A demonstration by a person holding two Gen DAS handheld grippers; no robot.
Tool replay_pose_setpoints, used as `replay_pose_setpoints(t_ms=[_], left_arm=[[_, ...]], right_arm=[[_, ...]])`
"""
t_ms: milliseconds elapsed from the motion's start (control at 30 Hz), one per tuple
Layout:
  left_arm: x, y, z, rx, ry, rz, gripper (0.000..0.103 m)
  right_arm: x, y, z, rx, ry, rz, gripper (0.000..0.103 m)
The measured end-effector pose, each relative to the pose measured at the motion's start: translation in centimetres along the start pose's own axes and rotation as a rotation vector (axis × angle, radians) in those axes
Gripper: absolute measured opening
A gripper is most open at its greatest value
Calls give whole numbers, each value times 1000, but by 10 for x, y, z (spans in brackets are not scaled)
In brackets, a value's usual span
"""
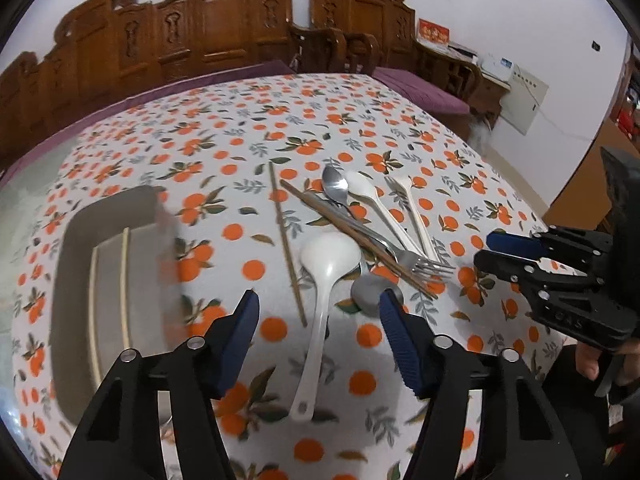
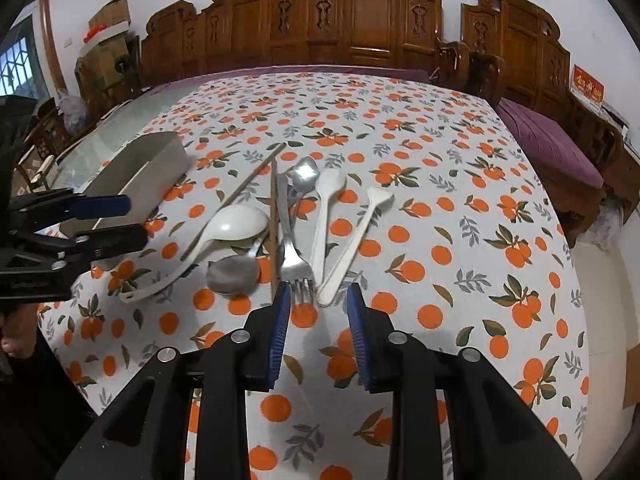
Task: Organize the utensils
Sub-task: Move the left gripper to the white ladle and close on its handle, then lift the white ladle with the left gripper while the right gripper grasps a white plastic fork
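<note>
A pile of utensils lies mid-table: a white ladle (image 1: 320,300), a metal spoon (image 1: 370,292), a metal fork (image 1: 416,260), brown chopsticks (image 1: 352,236), a white spoon (image 1: 372,200) and a white fork (image 1: 412,208). My left gripper (image 1: 318,312) is open and empty, straddling the ladle's handle from above. My right gripper (image 2: 316,304) is open and empty, just short of the metal fork's tines (image 2: 298,276) and the white fork's handle (image 2: 340,264). A grey tray (image 1: 116,280) at the left holds two pale sticks.
The table has an orange-print cloth (image 2: 440,240). Carved wooden chairs (image 2: 360,28) and purple cushions (image 2: 548,140) line the far side. The right gripper shows at the right of the left wrist view (image 1: 492,250). The grey tray also shows in the right wrist view (image 2: 148,172).
</note>
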State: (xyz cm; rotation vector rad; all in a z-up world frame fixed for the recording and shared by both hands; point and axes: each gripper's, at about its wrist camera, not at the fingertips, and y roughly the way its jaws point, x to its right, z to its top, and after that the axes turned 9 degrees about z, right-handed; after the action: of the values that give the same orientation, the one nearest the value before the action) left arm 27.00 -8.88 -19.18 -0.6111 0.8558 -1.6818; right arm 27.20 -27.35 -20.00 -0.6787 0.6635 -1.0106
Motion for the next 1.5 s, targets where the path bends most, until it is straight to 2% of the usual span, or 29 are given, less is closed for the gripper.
replay_pose_setpoints(t_ms=[33, 200, 333, 500, 567, 600, 700, 933, 1000, 1500], left_arm=[[1, 4, 1, -7, 4, -2, 48], [6, 34, 2, -52, 5, -21, 42], [9, 53, -4, -92, 6, -29, 33], [12, 61, -5, -89, 21, -17, 30], [13, 61, -4, -89, 22, -24, 19], [14, 62, -3, -88, 26, -23, 19], [15, 62, -2, -84, 39, -14, 15], [12, 68, -4, -105, 24, -27, 15], [12, 68, -4, -106, 20, -28, 9], [-6, 23, 8, -10, -20, -70, 9]], right_arm=[[3, 1, -1, -2, 7, 0, 32], [12, 8, -2, -7, 38, 5, 32], [14, 15, -2, -18, 42, -7, 32], [15, 25, -2, -37, 38, -18, 32], [15, 29, -2, -45, 37, -26, 36], [15, 29, -2, -44, 38, -28, 43], [18, 29, -1, -44, 49, -32, 45], [20, 30, 7, -53, 46, -41, 45], [23, 32, 8, -59, 55, -40, 45], [49, 76, 48, -85, 160, -70, 45]])
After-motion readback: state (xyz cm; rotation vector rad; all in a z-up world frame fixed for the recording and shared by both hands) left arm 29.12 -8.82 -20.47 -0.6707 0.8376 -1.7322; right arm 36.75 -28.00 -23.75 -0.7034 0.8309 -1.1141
